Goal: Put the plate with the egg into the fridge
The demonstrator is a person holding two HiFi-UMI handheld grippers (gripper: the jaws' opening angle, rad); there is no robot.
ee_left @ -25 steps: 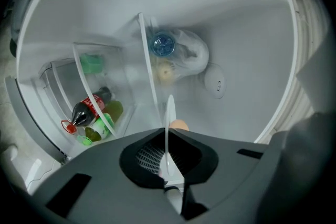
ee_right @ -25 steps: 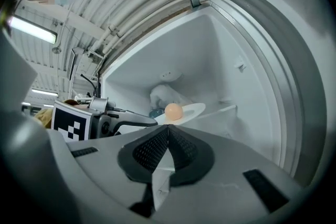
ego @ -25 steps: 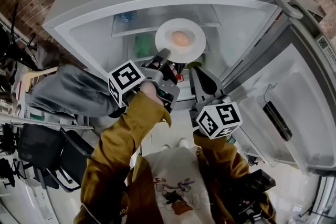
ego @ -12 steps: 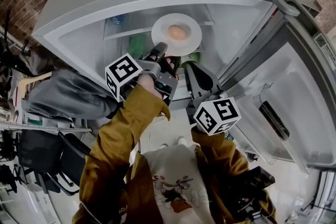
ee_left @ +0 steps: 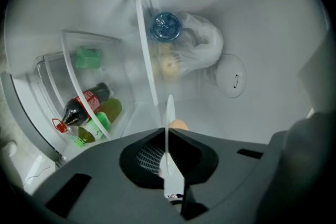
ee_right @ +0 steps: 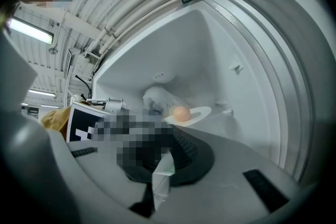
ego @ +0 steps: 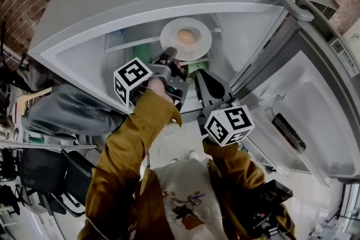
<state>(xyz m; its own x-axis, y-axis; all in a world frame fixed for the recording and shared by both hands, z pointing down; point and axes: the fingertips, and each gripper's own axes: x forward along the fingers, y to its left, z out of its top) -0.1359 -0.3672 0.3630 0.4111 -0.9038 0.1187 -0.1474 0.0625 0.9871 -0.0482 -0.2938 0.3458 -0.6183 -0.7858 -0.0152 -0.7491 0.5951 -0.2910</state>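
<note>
A white plate (ego: 186,38) carries a brown egg (ego: 185,36) and hangs inside the open fridge (ego: 84,50), in front of the upper shelf. My left gripper (ego: 170,57) is shut on the plate's near rim. In the left gripper view the plate (ee_left: 170,113) shows edge-on between the jaws, with the egg (ee_left: 179,125) just behind. My right gripper (ego: 201,77) hovers below and right of the plate, jaws together and empty. Its own view shows the plate (ee_right: 199,112) and egg (ee_right: 181,113) ahead of it.
The fridge door (ego: 315,109) stands open at the right. A glass shelf (ee_left: 144,55) holds a blue-capped bottle (ee_left: 166,26) and a white bag (ee_left: 202,47). Below it lie a cola bottle (ee_left: 84,105) and green bottles (ee_left: 102,115). Chairs and clutter (ego: 39,166) stand at the left.
The left gripper has carried the plate a little further up and into the fridge. The right gripper has drifted slightly left along with it.
</note>
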